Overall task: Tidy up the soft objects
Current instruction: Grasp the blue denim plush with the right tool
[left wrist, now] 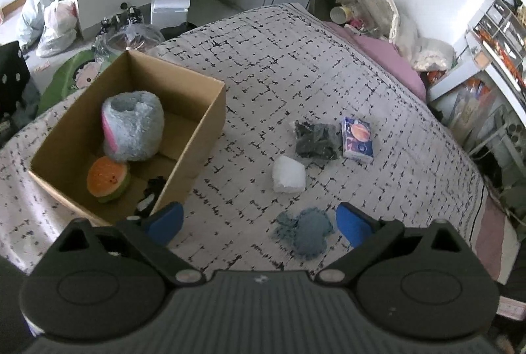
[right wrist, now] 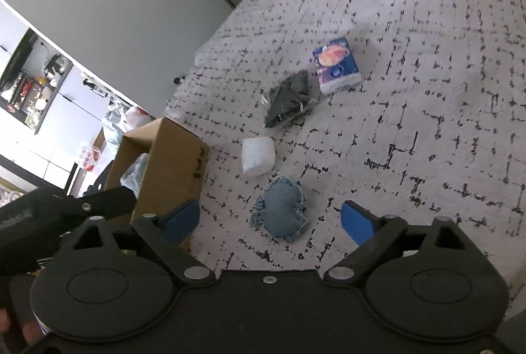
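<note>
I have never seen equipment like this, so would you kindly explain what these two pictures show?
A person holds hand-held tongs in each hand; a camera on each looks along its blue-padded fingers. One picture shows the left tongs, the other the right tongs. Both are open and hold nothing. On the patterned bedspread lie a blue denim pad, a white soft block, a dark bagged bundle and a blue tissue pack. The brown cardboard box holds a grey fluffy plush and a watermelon-slice plush.
</note>
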The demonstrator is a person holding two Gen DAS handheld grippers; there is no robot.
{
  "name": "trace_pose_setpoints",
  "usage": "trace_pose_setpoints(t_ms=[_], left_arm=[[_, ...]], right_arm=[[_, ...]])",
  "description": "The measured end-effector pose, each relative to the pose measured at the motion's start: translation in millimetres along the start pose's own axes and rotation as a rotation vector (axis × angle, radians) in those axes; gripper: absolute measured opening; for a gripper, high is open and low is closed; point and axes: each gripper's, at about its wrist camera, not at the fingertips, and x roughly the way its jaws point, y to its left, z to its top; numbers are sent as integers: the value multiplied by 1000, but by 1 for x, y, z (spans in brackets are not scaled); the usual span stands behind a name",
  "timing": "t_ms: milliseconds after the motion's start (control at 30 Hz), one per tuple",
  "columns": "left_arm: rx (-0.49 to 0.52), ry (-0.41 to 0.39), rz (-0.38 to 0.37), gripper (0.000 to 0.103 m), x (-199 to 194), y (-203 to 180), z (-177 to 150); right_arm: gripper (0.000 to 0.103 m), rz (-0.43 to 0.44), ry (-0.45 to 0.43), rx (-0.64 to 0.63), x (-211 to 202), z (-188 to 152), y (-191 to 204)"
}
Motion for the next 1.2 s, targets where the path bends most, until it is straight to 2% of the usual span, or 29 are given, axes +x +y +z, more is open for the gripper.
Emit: trace_pose_setpoints(t_ms=[100, 233, 367, 467, 600, 667, 833, 900, 967, 1067, 1200], left_arm=[[-9, 0, -10, 96, 7, 0, 1], [-25, 21, -15, 81, 20, 1, 3], [-28, 47, -19, 65, 35, 0, 4], [-33, 58, -27, 56, 44, 0, 5], [-42, 64, -30, 55, 51, 2, 7], [-47, 63, -31, 54, 54, 2, 8], [-48, 65, -33, 54, 62, 1, 13], [-40, 60, -30, 54, 65, 0, 16], [-26, 59, -39, 54, 69, -4, 18], [-18, 81, -48, 55, 79, -9, 20], [-8, 100, -53, 55, 94, -17, 20]], right_arm=[[83, -3, 25, -3, 12, 2, 0], [73, -9, 49, -11, 26, 2, 1], [71, -30, 70, -27, 39, 3, 3], [71, -18, 83, -37, 47, 3, 6], [69, -36, 103, -59, 59, 3, 8], [62, -55, 119, -77, 66, 3, 10], [61, -104, 127, -152, 78, 0, 17], [55, -119, 130, -177, 81, -2, 19], [36, -137, 129, -188, 82, -2, 19], [30, -122, 127, -158, 82, 0, 14], [29, -112, 95, -130, 77, 4, 8]])
